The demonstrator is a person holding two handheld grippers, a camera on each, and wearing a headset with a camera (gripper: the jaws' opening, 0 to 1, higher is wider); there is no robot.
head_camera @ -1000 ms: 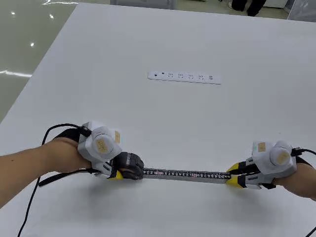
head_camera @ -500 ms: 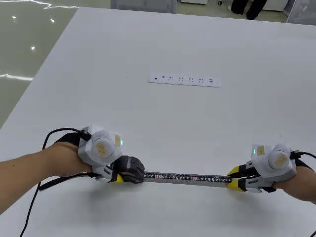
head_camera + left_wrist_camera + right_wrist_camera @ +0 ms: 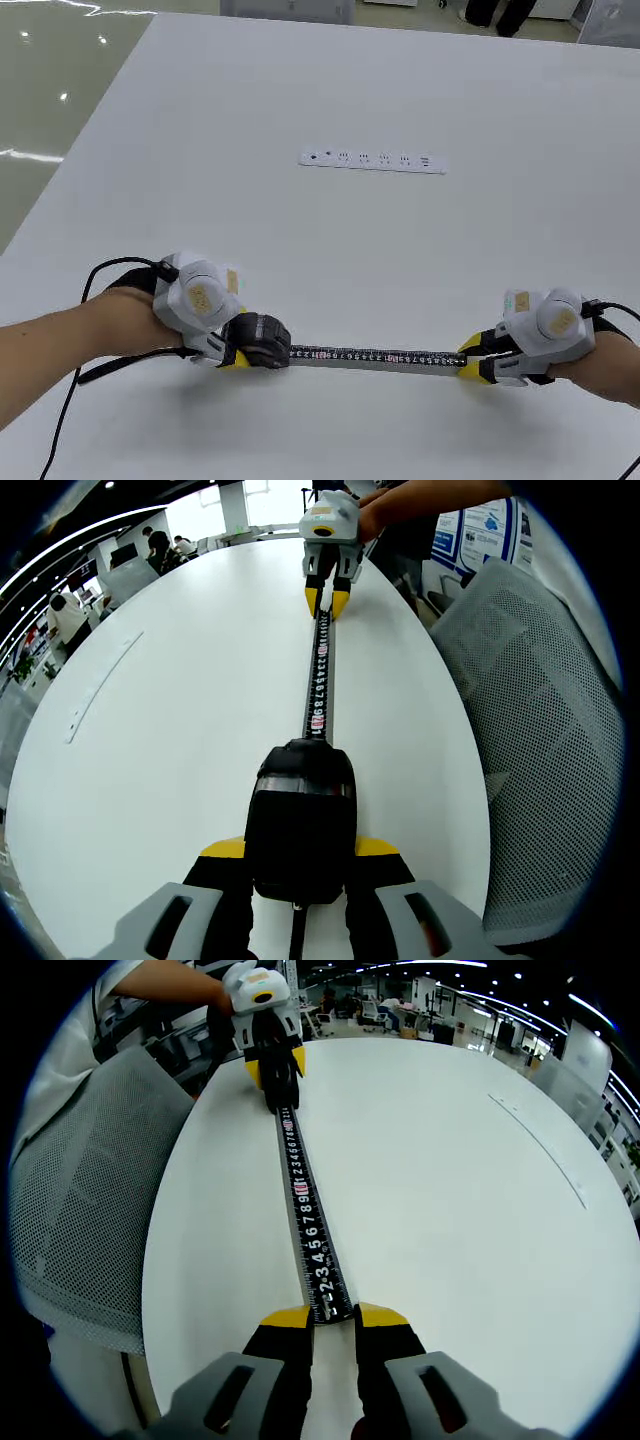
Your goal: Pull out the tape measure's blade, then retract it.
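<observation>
A black tape measure case (image 3: 262, 340) rests on the white table (image 3: 330, 250), with my left gripper (image 3: 232, 355) shut on it from the left. In the left gripper view the case (image 3: 300, 820) sits between the yellow-tipped fingers (image 3: 225, 848). The blade (image 3: 375, 355) lies flat on the table, pulled out to the right. My right gripper (image 3: 470, 358) is shut on its end. The right gripper view has the numbered blade (image 3: 305, 1220) running away from my right gripper (image 3: 333, 1318) to the case (image 3: 275, 1085) and the left gripper (image 3: 270, 1065). The right gripper (image 3: 327, 600) is at the blade's (image 3: 318, 680) far end.
A white power strip (image 3: 372, 159) lies flat near the middle of the table, well beyond the blade. The table's left edge (image 3: 75, 150) drops to a glossy floor. A grey mesh chair (image 3: 540, 730) stands by the near edge, and people are at desks in the background.
</observation>
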